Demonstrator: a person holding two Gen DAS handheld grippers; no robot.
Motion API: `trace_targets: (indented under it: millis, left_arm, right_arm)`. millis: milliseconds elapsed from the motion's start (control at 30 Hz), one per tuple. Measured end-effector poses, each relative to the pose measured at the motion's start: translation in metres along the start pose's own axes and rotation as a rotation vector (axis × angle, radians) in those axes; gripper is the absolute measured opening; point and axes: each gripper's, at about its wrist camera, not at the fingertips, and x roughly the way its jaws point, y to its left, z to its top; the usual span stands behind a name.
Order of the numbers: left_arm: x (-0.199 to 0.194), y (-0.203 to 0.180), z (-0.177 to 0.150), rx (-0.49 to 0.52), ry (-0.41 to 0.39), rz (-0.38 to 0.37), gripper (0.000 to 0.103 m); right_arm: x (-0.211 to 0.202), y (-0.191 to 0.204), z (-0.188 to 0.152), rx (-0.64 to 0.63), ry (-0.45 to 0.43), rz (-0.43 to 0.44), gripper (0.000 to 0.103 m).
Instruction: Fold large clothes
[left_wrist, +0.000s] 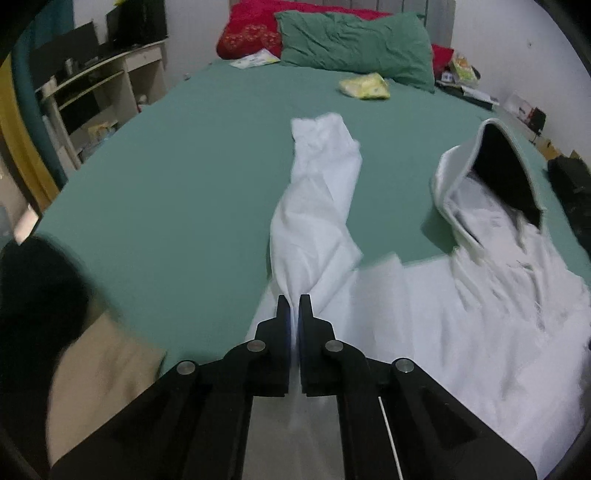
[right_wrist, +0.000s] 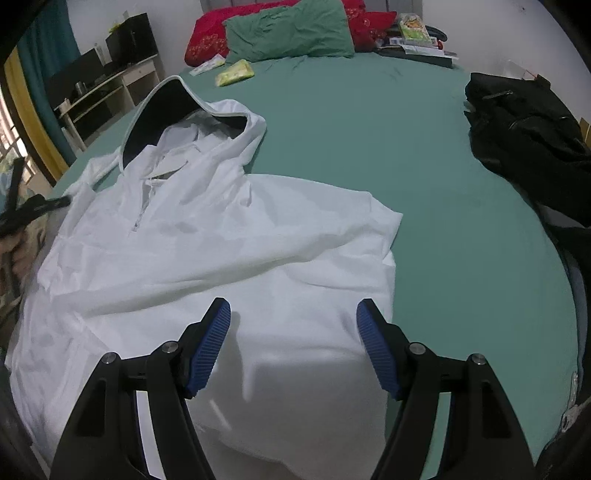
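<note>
White hoodie flat on green bed, thin, limp, likely slippery; left gripper pinches its sleeve, right gripper spread over hem, best grabbed at edges.

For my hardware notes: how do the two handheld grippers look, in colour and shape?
Both are matte black linkage frames with round silver pivot pins. The right gripper has ribbed blue pads on angled fingers. The left gripper shows blue pad edges and a thin white line along one arm.
</note>
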Motion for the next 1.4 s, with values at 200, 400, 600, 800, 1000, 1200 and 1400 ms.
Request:
trace_targets:
  millis: [200,400,600,800,1000,1200,1400]
  left_arm:
    - [-0.056,0.012,-0.043,-0.012,0.182,-0.112,0.01]
    - [-0.066,0.014,-0.007,-0.037,0.068,-0.152,0.062]
    - [0.018,-0.013,0.047,-0.027,0.028,-0.112,0.062]
    - [0.104,-0.047,0.072,0.148,0.158,-0.002,0.063]
    - [0.088,-0.041,0.077,0.146,0.109,-0.061,0.004]
    - [-0.038,-0.015,0.113,0.007,-0.235,0.082,0.004]
    - [-0.163,-0.065,0.134,-0.012,-0.486,0.112,0.004]
  right_arm:
    - [-0.026,0.001,0.005,0.025,-0.082,0.01,0.071]
    - [-0.021,0.0,-0.002,0.018,-0.064,-0.002,0.071]
    - [-0.011,-0.007,0.002,0.017,-0.052,-0.032,0.071]
    - [-0.005,-0.01,0.002,0.011,-0.035,-0.048,0.071]
    - [-0.008,-0.003,0.001,-0.001,-0.032,-0.019,0.071]
    - [-0.036,-0.003,0.009,0.037,-0.104,0.034,0.071]
    - [-0.066,-0.016,0.015,0.109,-0.189,0.08,0.071]
